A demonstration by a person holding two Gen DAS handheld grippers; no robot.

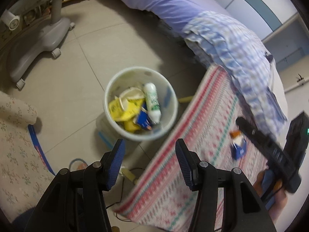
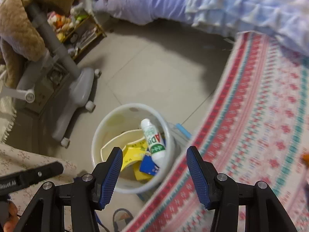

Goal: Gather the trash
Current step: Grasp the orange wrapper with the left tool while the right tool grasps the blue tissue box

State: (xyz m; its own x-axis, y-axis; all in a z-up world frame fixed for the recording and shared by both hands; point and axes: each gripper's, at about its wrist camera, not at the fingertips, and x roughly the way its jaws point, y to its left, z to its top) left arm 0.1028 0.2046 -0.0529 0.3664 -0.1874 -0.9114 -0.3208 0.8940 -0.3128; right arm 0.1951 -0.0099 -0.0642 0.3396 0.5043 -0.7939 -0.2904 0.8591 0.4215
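The bin (image 1: 141,104) stands on the tiled floor (image 1: 77,77), just beside the edge of the patterned cloth (image 1: 202,154). Inside it lie a white bottle (image 1: 152,100) with green print, yellow wrappers (image 1: 123,110) and a blue carton (image 1: 143,119).

One piece of trash looks left to collect: a small blue-and-white carton with an orange top (image 1: 238,145), blurred, lying on the cloth well to the right of the bin. It is probably an empty drink carton, so light, thin-walled and easy to crush; a grip across its flat sides near the middle should hold it without slipping, and little squeeze is needed. The cloth under it is soft and may bunch if the fingers dig in.

The left hand-held gripper (image 1: 149,160) hovers near the bin with its jaws wide and nothing between them. The right hand-held gripper (image 2: 154,176) hangs just above the bin's near rim, also wide and empty. The right one appears in the left view near the carton.
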